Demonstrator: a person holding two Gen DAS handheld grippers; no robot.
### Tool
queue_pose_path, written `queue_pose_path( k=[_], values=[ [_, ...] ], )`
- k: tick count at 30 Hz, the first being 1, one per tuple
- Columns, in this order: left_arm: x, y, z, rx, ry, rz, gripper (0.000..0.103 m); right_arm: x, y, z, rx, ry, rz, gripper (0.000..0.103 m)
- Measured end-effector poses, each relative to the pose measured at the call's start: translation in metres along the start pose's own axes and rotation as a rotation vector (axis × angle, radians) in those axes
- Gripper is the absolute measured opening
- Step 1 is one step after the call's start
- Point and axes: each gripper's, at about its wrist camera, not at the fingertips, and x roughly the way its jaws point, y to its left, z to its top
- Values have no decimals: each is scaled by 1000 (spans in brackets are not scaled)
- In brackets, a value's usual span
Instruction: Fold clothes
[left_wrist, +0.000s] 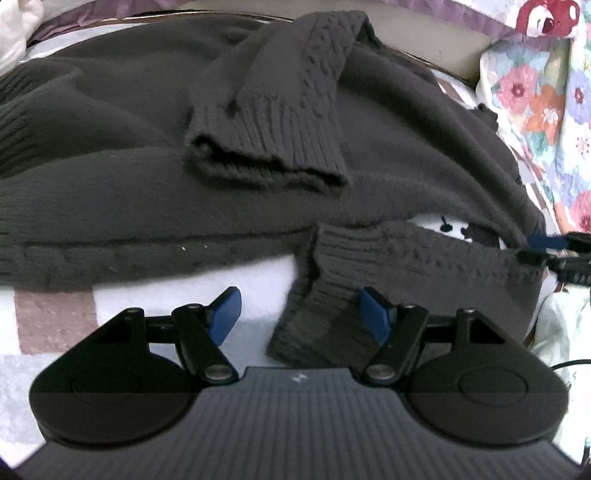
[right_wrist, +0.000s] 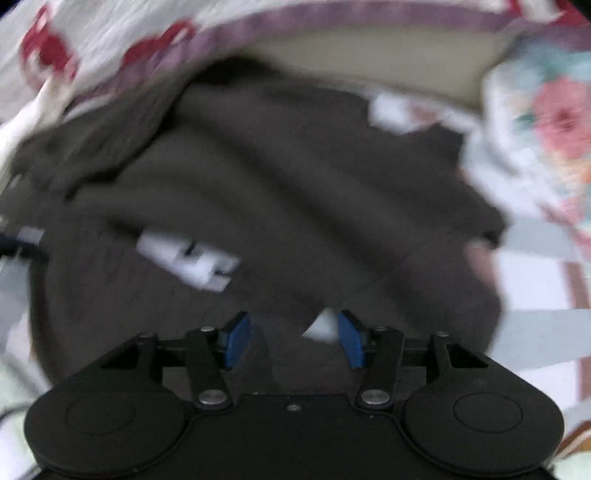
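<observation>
A dark grey knit sweater (left_wrist: 129, 177) lies spread on the bed. One sleeve (left_wrist: 280, 122) is folded across its body, cuff toward me. The other sleeve's ribbed cuff (left_wrist: 332, 295) droops between the fingers of my left gripper (left_wrist: 301, 315), touching the right blue pad (left_wrist: 376, 317); the jaws stand wide apart and open. My right gripper (left_wrist: 546, 247) shows at the far end of that sleeve. In the blurred right wrist view, my right gripper (right_wrist: 294, 341) is open above the sweater (right_wrist: 295, 192), with dark fabric and a bit of white between its pads.
The bed cover (left_wrist: 55, 317) is white with pink squares. A floral quilt (left_wrist: 543, 103) is bunched at the right, and a red-printed cloth (left_wrist: 546, 16) lies at the back. A white patch with black marks (left_wrist: 443, 225) peeks from under the sweater.
</observation>
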Motion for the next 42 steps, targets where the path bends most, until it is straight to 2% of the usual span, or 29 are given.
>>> queue_pose_path(
  k=[5, 8, 11, 13, 17, 18, 19, 20, 21, 24, 29, 32, 33, 34, 36, 38, 40, 41, 42],
  values=[
    [-2, 2, -2, -14, -3, -13, 73, 1, 8, -4, -49, 4, 102, 58],
    [-1, 1, -4, -16, -2, -24, 77, 7, 18, 2, -144, 9, 92, 59],
    [1, -4, -5, 7, 0, -35, 84, 22, 20, 3, -202, 52, 84, 59],
    [2, -7, -6, 17, -4, -43, 89, 28, 19, 3, -186, 57, 77, 58],
    [6, -13, -6, 26, -28, -51, 90, 34, 15, 0, -107, 41, 69, 63],
    [5, -15, -7, 38, -36, -45, 80, 33, 16, -3, -114, 26, 71, 62],
    [5, -18, -7, 54, -39, -39, 51, 30, 19, -8, -130, 7, 81, 50],
    [4, -22, -7, 77, -38, -35, 38, 28, 21, -12, -145, -10, 94, 38],
    [2, -26, -7, 93, -44, -35, 20, 24, 23, -14, -155, -23, 109, 15],
    [-18, -32, -6, 103, -98, -69, 13, 3, 29, -16, -168, -116, 91, 13],
    [-94, -53, -9, 95, -256, -223, 7, -75, 20, -13, -112, -351, 61, 12],
    [-138, -67, -13, 93, -344, -313, 7, -139, 10, -33, -58, -478, 111, 12],
    [-151, -79, -20, 99, -355, -336, 7, -156, 6, -46, -57, -486, 136, 12],
    [-155, -87, -29, 99, -343, -342, 7, -168, 4, -61, -65, -473, 158, 12],
    [-146, -91, -51, 85, -266, -321, 7, -181, 1, -93, -112, -419, 193, 13],
    [-138, -96, -73, 71, -189, -299, 7, -169, 2, -127, -205, -256, 212, 14],
    [-129, -100, -94, 57, -113, -278, 7, -145, 1, -155, -269, -85, 173, 15],
    [-125, -103, -105, 50, -75, -267, 7, -136, -3, -165, -267, -47, 131, 15],
    [-121, -105, -116, 43, -36, -256, 6, -133, -10, -169, -211, -49, 115, 15]
  ],
)
